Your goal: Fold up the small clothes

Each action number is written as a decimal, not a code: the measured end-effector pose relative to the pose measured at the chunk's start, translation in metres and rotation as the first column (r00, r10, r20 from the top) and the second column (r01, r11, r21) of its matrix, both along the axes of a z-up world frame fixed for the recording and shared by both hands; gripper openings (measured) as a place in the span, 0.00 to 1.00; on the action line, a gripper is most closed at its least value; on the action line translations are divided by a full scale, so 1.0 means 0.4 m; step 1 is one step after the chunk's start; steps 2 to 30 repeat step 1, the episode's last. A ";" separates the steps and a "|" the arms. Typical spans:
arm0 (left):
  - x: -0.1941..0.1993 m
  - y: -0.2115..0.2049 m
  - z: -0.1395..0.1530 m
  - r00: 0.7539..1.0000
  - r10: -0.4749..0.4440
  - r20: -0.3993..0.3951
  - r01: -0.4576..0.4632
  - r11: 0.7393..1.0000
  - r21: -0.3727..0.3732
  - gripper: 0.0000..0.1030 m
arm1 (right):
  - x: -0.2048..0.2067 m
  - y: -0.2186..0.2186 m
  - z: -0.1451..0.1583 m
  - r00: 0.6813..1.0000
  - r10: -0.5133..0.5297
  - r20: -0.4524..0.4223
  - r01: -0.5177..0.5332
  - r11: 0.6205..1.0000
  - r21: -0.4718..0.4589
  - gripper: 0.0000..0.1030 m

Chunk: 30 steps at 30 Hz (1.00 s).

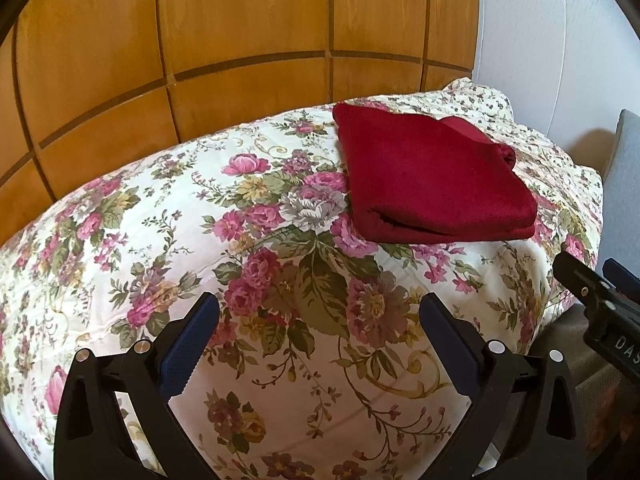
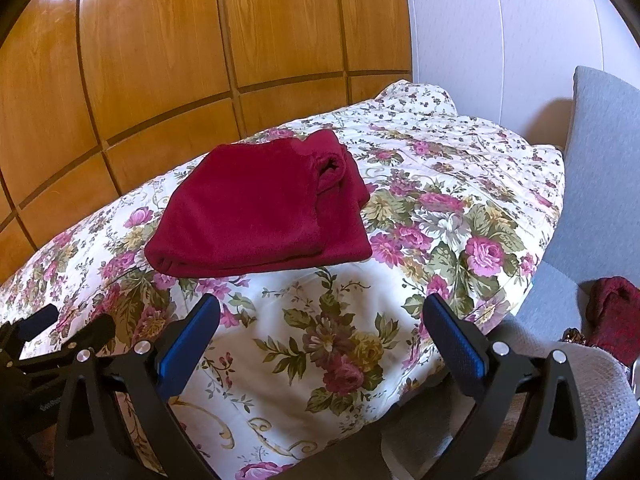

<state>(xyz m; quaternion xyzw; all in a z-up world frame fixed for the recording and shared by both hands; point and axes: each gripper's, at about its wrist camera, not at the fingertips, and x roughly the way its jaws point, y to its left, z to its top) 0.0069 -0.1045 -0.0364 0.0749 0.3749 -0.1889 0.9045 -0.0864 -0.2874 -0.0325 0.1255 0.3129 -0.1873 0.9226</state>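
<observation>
Folding looks finished for the dark red fleece garment point(image 1: 432, 184), which is laid as a flat, squared bundle on the floral quilted bedspread point(image 1: 200, 240), probably so it keeps its shape. The left gripper point(image 1: 320, 320) and right gripper point(image 2: 322, 320) are held apart from it, near the bed's edge, both spread wide with nothing grasped. Another dark red cloth point(image 2: 616, 316) is seen on the grey chair point(image 2: 600, 184), possibly awaiting folding.
</observation>
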 end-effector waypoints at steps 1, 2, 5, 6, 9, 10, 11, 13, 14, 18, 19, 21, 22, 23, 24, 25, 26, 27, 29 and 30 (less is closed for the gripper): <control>0.002 -0.002 -0.004 1.000 0.001 -0.004 -0.001 1.000 0.003 0.96 | 0.003 -0.006 0.001 1.000 0.000 -0.001 0.000 1.000 0.004 0.98; 0.002 -0.002 -0.004 1.000 0.001 -0.004 -0.001 1.000 0.003 0.96 | 0.003 -0.006 0.001 1.000 0.000 -0.001 0.000 1.000 0.004 0.98; 0.002 -0.002 -0.004 1.000 0.001 -0.004 -0.001 1.000 0.003 0.96 | 0.003 -0.006 0.001 1.000 0.000 -0.001 0.000 1.000 0.004 0.98; 0.002 -0.002 -0.004 1.000 0.001 -0.004 -0.001 1.000 0.003 0.96 | 0.003 -0.006 0.001 1.000 0.000 -0.001 0.000 1.000 0.004 0.98; 0.002 -0.002 -0.004 1.000 0.001 -0.004 -0.001 1.000 0.003 0.96 | 0.003 -0.006 0.001 1.000 0.000 -0.001 0.000 1.000 0.004 0.98; 0.002 -0.002 -0.004 1.000 0.001 -0.004 -0.001 1.000 0.003 0.96 | 0.003 -0.006 0.001 1.000 0.000 -0.001 0.000 1.000 0.004 0.98; 0.002 -0.002 -0.004 1.000 0.001 -0.004 -0.001 1.000 0.003 0.96 | 0.003 -0.006 0.001 1.000 0.000 -0.001 0.000 1.000 0.004 0.98; 0.002 -0.002 -0.004 1.000 0.001 -0.004 -0.001 1.000 0.003 0.96 | 0.003 -0.006 0.001 1.000 0.000 -0.001 0.000 1.000 0.004 0.98; 0.002 -0.002 -0.004 1.000 0.001 -0.004 -0.001 1.000 0.003 0.96 | 0.003 -0.006 0.001 1.000 0.000 -0.001 0.000 1.000 0.004 0.98; 0.002 -0.002 -0.004 1.000 0.001 -0.004 -0.001 1.000 0.003 0.96 | 0.003 -0.006 0.001 1.000 0.000 -0.001 0.000 1.000 0.004 0.98; 0.002 -0.002 -0.004 1.000 0.001 -0.004 -0.001 1.000 0.003 0.96 | 0.003 -0.006 0.001 1.000 0.000 -0.001 0.000 1.000 0.004 0.98; 0.002 -0.002 -0.004 1.000 0.001 -0.004 -0.001 1.000 0.003 0.96 | 0.003 -0.006 0.001 1.000 0.000 -0.001 0.000 1.000 0.004 0.98; 0.002 -0.002 -0.004 1.000 0.001 -0.004 -0.001 1.000 0.003 0.96 | 0.003 -0.006 0.001 1.000 0.000 -0.001 0.000 1.000 0.004 0.98; 0.002 -0.002 -0.004 1.000 0.001 -0.004 -0.001 1.000 0.003 0.96 | 0.003 -0.006 0.001 1.000 0.000 -0.001 0.000 1.000 0.004 0.98; 0.002 -0.002 -0.004 1.000 0.001 -0.004 -0.001 1.000 0.003 0.96 | 0.003 -0.006 0.001 1.000 0.000 -0.001 0.000 1.000 0.004 0.98; 0.002 -0.002 -0.004 1.000 0.001 -0.004 -0.001 1.000 0.003 0.96 | 0.003 -0.006 0.001 1.000 0.000 -0.001 0.000 1.000 0.004 0.98; 0.002 -0.002 -0.004 1.000 0.001 -0.004 -0.001 1.000 0.003 0.96 | 0.003 -0.006 0.001 1.000 0.000 -0.001 0.000 1.000 0.004 0.98; 0.002 -0.002 -0.004 1.000 0.001 -0.004 -0.001 1.000 0.003 0.96 | 0.003 -0.006 0.001 1.000 0.000 -0.001 0.000 1.000 0.004 0.98; 0.002 -0.002 -0.004 1.000 0.001 -0.004 -0.001 1.000 0.003 0.96 | 0.003 -0.006 0.001 1.000 0.000 -0.001 0.000 1.000 0.004 0.98; 0.002 -0.002 -0.004 1.000 0.001 -0.004 -0.001 1.000 0.003 0.96 | 0.003 -0.006 0.001 1.000 0.000 -0.001 0.000 1.000 0.004 0.98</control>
